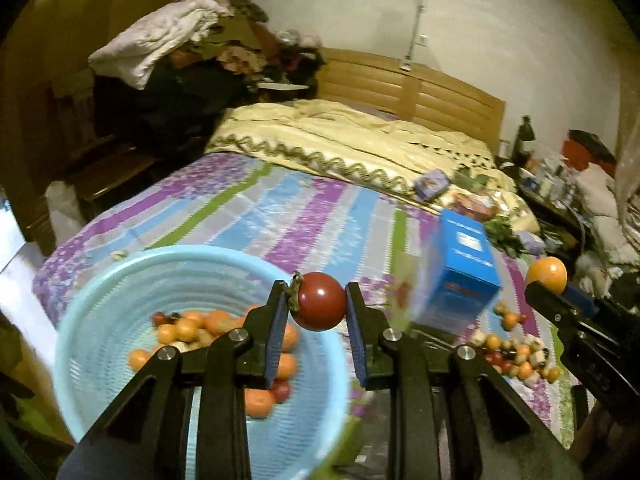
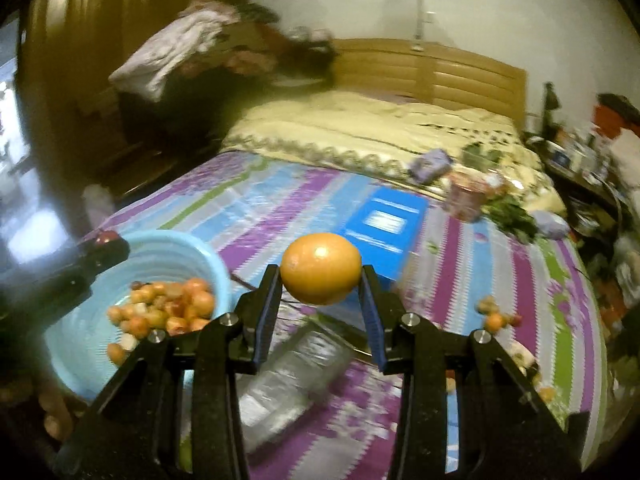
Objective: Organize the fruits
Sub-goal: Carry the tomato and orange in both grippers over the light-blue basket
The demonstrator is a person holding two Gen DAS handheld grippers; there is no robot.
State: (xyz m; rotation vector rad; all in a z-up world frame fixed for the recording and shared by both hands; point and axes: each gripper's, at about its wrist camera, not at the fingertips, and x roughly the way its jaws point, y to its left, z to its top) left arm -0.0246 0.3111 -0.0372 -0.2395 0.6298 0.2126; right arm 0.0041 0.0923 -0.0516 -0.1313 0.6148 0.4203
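Note:
My left gripper (image 1: 318, 302) is shut on a dark red cherry tomato (image 1: 320, 300), held above the right rim of a light blue basket (image 1: 92, 300) that holds several orange and red fruits (image 1: 188, 328). My right gripper (image 2: 320, 272) is shut on an orange fruit (image 2: 320, 268), held above the bed to the right of the basket (image 2: 192, 252). The right gripper with its orange fruit (image 1: 547, 274) shows at the right of the left wrist view. The left gripper (image 2: 100, 256) shows at the left of the right wrist view. Loose small fruits (image 1: 516, 354) lie on the bedsheet.
A blue box (image 1: 460, 272) lies on the striped purple bedsheet (image 1: 280, 216) behind the grippers. A clear plastic bag (image 2: 292, 372) lies below the right gripper. A beige quilt (image 1: 360, 140) covers the far bed. A cluttered side table (image 1: 560, 184) stands at the right.

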